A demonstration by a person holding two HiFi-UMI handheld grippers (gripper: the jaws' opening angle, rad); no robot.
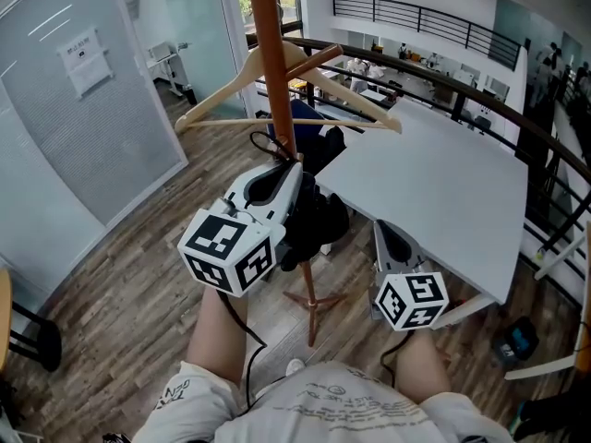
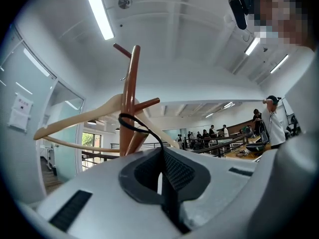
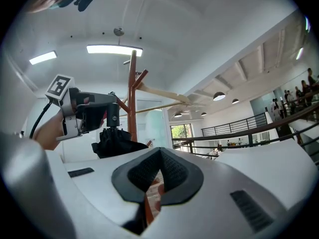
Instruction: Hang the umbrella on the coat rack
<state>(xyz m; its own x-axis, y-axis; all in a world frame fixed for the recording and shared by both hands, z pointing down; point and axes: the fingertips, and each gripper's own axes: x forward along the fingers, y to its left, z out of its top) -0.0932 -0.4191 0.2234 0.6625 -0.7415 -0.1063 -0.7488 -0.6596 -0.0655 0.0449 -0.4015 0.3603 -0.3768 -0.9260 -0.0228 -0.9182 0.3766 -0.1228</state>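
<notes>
The brown coat rack pole [image 1: 268, 63] rises in the middle of the head view, with a wooden hanger [image 1: 222, 90] on one of its pegs. My left gripper [image 1: 284, 175] is close against the pole, shut on the handle end of the folded black umbrella [image 1: 319, 224], which hangs below it. The umbrella's black strap loop [image 2: 130, 122] sticks up from the shut jaws right beside the pole [image 2: 130, 98], under a short peg [image 2: 149, 103]. My right gripper [image 1: 392, 247] is lower, to the right, open and holding nothing. From the right gripper view, the left gripper [image 3: 94, 114] holds the umbrella [image 3: 117, 147] beside the pole [image 3: 132, 98].
A large white table [image 1: 434, 183] stands right of the rack, its edge near the right gripper. The rack's foot [image 1: 312, 301] rests on the wood floor. A glass wall [image 1: 74, 109] is at left and a curved railing [image 1: 480, 90] behind the table. People stand far off.
</notes>
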